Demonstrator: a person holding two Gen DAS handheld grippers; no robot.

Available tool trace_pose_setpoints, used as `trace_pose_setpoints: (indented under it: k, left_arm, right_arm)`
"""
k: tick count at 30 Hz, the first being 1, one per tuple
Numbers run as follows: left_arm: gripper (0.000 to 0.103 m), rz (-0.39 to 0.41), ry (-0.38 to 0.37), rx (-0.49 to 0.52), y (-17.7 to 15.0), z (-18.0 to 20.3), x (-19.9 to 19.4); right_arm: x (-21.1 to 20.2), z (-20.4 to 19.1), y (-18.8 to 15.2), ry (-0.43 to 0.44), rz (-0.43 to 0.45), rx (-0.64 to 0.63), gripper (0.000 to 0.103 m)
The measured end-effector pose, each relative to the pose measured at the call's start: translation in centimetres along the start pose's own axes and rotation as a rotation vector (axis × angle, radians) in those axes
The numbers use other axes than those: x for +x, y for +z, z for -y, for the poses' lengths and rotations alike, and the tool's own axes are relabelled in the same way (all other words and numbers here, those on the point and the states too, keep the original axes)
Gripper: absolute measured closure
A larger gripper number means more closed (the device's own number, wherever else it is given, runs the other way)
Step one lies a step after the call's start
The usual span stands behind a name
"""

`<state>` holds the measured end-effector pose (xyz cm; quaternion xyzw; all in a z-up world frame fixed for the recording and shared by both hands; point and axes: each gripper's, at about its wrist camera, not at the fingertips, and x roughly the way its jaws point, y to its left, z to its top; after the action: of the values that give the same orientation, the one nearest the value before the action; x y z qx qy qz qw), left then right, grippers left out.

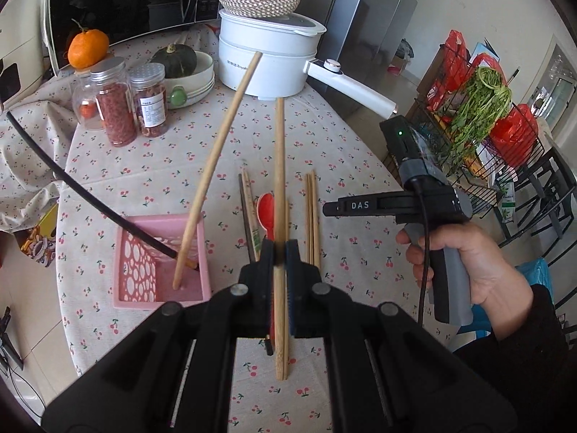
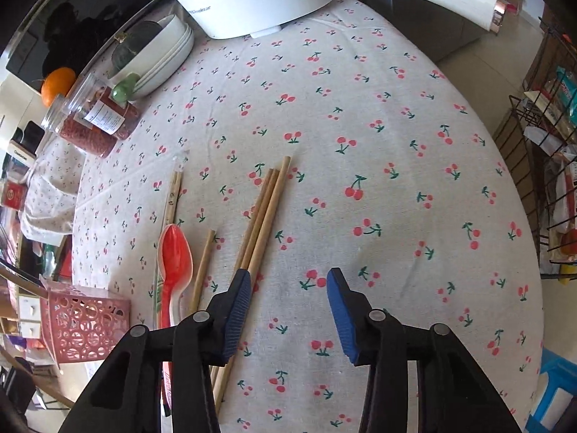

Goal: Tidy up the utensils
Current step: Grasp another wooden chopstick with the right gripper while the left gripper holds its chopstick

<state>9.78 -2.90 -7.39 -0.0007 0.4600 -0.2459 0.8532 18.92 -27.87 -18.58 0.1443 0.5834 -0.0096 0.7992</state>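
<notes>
Left cam: left gripper clamps 1 bamboo chopstick above the cloth; pink basket holds 2 sticks. Right cam: right gripper gapes empty, 3 chopsticks by its left pad, 1 red spoon beside; bare cloth to the right edge.

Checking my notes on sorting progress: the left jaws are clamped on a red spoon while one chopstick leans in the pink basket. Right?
Not quite. The left gripper is clamped on a wooden chopstick, as the left wrist view shows; the red spoon lies on the table. One chopstick does lean in the pink basket.
</notes>
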Motion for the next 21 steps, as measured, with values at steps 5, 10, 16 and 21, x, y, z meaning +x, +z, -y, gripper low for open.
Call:
trace_pose_setpoints:
  k: [5,10,16,21]
  left_arm:
    - [0.096,-0.004,-0.003,-0.016,-0.2,-0.9,-0.2]
    - [0.096,-0.013,-0.002,-0.019,-0.5,-1.2,-0.2]
    - [0.096,-0.021,0.005,-0.021,-0.7,-1.4,0.0]
    - [0.096,-0.032,0.012,-0.023,-0.9,-1.5,0.3]
  right_arm:
    - [1.0,-1.1,0.1,-0.037,-0.003,-0.008,0.067]
    - [1.2,-2.0,0.0,-0.092,0.006,-0.03,0.067]
    - [1.8,-3.8,-0.4,-0.231,-0.007,-0.115,0.078]
    - [2.1,-4.6,-0.7,-0.28,-0.009,-0.156,0.078]
